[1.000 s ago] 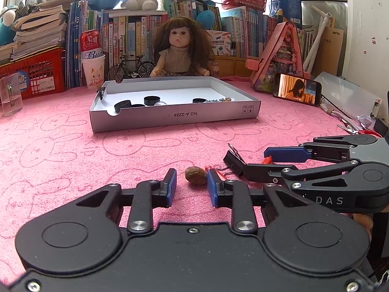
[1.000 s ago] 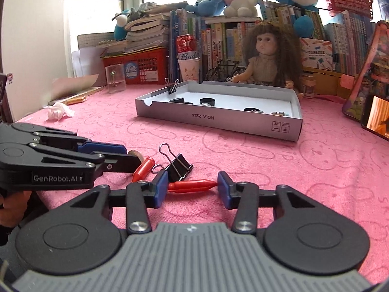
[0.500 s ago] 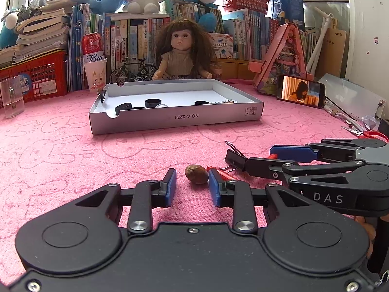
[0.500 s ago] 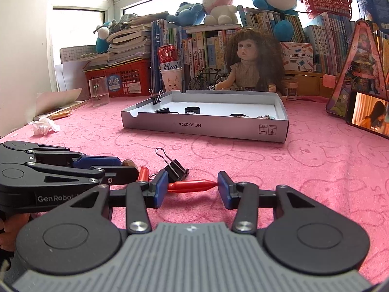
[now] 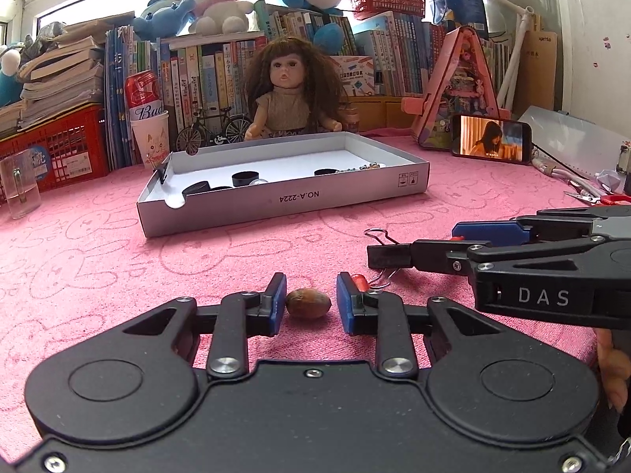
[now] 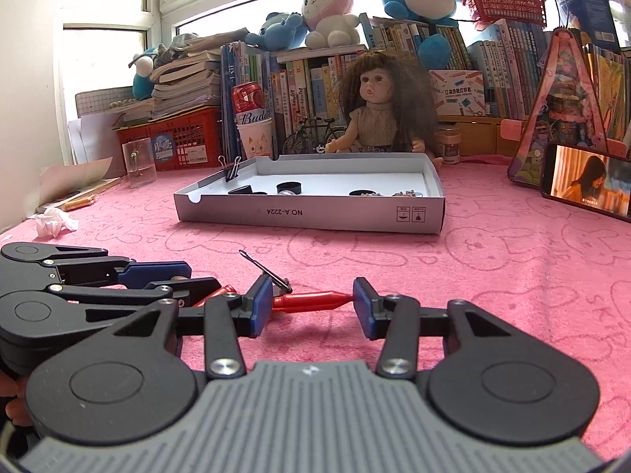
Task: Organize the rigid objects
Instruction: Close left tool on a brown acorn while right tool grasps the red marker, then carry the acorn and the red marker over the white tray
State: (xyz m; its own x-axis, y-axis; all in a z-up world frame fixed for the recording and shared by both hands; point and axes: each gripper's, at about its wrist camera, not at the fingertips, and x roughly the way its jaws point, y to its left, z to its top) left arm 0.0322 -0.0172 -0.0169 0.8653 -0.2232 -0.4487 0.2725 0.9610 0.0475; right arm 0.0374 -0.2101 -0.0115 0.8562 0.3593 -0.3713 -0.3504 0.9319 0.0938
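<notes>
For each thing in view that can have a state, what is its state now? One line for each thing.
left gripper: open, around the nut
nut: lying on the cloth, not gripped
right gripper: open, around the red piece
red piece: lying flat, not gripped
binder clip: on the cloth, handles out
box: open, small items inside
phone: screen on
clear cup: upright
</notes>
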